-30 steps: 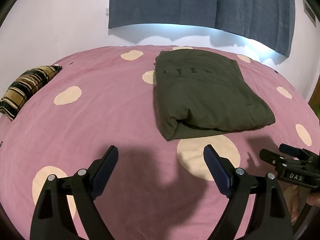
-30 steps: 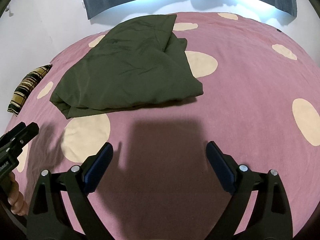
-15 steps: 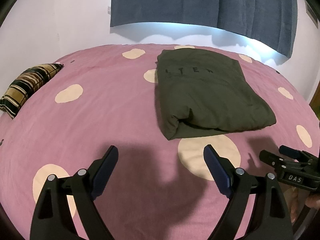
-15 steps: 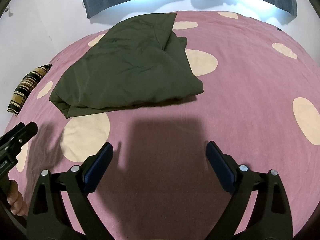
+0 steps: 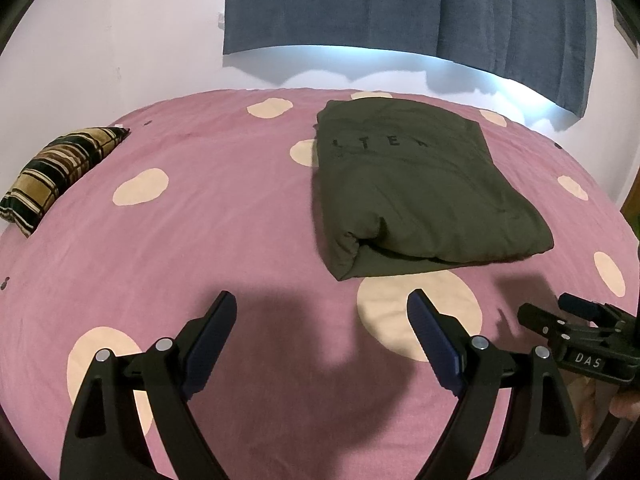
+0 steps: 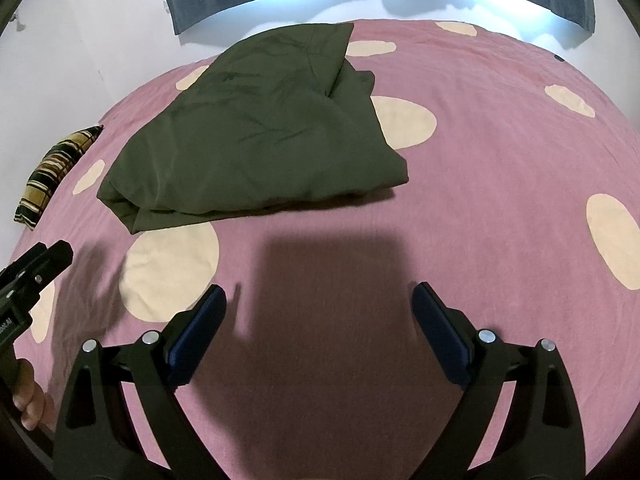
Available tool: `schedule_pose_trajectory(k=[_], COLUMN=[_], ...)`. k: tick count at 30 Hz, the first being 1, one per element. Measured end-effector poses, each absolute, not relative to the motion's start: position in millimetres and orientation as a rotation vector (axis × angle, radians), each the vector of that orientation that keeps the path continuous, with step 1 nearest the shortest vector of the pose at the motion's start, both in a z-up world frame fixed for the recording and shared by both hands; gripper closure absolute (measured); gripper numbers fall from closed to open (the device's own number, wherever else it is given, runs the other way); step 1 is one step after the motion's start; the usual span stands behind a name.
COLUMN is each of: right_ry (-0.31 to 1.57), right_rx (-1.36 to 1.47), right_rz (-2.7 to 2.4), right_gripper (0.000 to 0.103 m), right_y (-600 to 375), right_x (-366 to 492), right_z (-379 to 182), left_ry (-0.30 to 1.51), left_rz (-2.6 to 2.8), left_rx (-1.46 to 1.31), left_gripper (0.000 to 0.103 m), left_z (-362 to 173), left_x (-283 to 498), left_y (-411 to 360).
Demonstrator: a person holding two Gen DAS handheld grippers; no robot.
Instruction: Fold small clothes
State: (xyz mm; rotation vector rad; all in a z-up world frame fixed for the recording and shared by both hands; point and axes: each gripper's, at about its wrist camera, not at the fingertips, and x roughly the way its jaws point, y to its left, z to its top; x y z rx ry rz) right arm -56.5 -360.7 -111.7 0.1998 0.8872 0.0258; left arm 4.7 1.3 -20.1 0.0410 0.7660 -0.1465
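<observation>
A dark olive garment (image 5: pixel 416 188) lies folded into a thick rectangle on the pink bed with cream dots (image 5: pixel 200 232); faint dark letters show on its top. It also shows in the right wrist view (image 6: pixel 256 140), up and left of centre. My left gripper (image 5: pixel 322 308) is open and empty, hovering above the bed short of the garment's near edge. My right gripper (image 6: pixel 318 300) is open and empty, also short of the garment. The right gripper shows at the right edge of the left wrist view (image 5: pixel 576 332); the left gripper shows at the left edge of the right wrist view (image 6: pixel 32 276).
A striped brown and black cushion (image 5: pixel 60 168) lies at the bed's far left edge. A white wall with a dark blue curtain (image 5: pixel 400 8) stands behind the bed.
Both grippers have stayed open and nearly still; the left wrist view has tilted up slightly. The garment has not moved.
</observation>
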Motion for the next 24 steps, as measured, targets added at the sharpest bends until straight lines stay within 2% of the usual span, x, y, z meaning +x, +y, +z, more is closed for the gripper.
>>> schedule_pose_trajectory(k=[24], right_ry=[0.897], right_rx=[0.191], right_rz=[0.034], right_gripper=[0.008], right_y=[-362.5], right_x=[-54.8], right_z=[-113.5], left_ry=[0.807], left_rz=[-0.144], left_rx=[0.028], left_gripper=[0.016], left_z=[-24.8], left_x=[6.9], left_y=[-2.6])
